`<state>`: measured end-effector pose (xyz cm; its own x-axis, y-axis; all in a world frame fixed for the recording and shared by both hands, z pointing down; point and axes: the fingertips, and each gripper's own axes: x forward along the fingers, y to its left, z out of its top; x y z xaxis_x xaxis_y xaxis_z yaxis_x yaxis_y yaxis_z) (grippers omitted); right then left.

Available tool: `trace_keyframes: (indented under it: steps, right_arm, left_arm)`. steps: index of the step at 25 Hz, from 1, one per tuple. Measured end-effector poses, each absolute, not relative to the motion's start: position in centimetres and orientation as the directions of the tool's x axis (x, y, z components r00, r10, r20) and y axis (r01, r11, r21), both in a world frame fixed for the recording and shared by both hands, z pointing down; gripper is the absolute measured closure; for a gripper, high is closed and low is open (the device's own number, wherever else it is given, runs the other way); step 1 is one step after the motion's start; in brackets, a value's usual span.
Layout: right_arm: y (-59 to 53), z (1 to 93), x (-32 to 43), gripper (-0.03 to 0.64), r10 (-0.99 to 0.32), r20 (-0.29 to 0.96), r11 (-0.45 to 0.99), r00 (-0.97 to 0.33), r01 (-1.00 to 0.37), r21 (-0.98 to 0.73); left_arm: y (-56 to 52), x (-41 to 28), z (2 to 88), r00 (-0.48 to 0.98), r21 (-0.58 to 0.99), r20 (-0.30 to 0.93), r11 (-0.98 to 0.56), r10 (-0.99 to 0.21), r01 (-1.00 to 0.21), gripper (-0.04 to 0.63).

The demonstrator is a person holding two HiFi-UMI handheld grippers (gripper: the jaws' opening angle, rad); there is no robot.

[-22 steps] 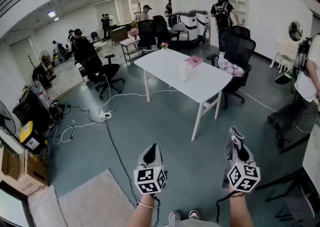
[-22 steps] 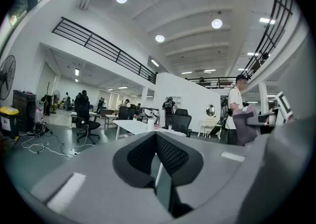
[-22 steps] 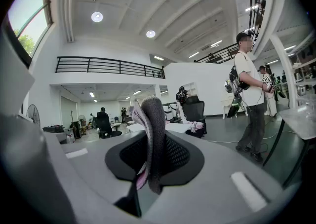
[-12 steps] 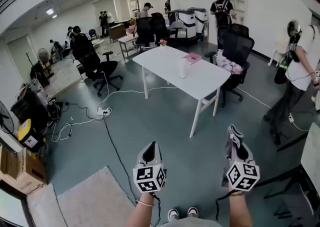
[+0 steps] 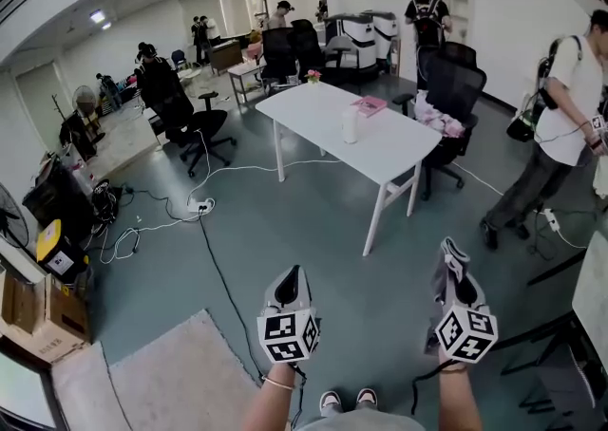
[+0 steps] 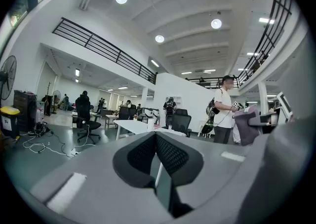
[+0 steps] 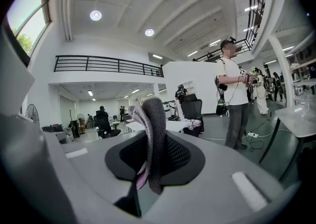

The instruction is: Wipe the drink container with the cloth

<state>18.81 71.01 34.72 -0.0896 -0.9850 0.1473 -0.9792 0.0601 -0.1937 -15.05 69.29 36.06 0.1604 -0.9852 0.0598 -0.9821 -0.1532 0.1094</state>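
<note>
- Grey fabric cloth (image 7: 152, 134) is hanging pinched in the right hand-held gripper (image 5: 452, 266); the left hand-held gripper (image 5: 288, 287) is pressing together, empty.
- White cylindrical drink container (image 5: 350, 125) is standing on the far white desk (image 5: 404, 149); wiping is not yet beginning.

The drink container (image 5: 350, 125) on the far table (image 5: 391, 150) is too small to show detail.

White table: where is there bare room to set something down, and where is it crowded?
Bare: the table on this side of the drink container; also between it and the flowers. Crowded: between container and pink item.
</note>
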Motion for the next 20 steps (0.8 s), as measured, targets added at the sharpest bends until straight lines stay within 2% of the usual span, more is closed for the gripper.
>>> trace_keyframes:
  steps: [12, 15, 20]
  right_arm:
    - [72.7, 35.2, 20.4, 0.549, -0.988, 0.153, -0.004, -0.023, -0.984, -0.176]
    - [73.1, 34.9, 21.1, 0.549, -0.989, 0.149, -0.016, -0.011, -0.985, -0.173]
    - [73.7, 34.2, 21.4, 0.549, -0.99, 0.144, -0.026, 0.002, -0.985, -0.171]
  left_arm:
    - [70.2, -15.1, 35.8, 0.151, 0.095, 0.041, -0.147, -0.988, -0.985, 0.594]
    - [70.1, -14.7, 35.5, 0.159, 0.101, 0.036, -0.155, -0.987, -0.983, 0.512]
    - [70.2, -15.1, 35.0, 0.174, 0.113, 0.04, -0.169, -0.984, -0.979, 0.454]
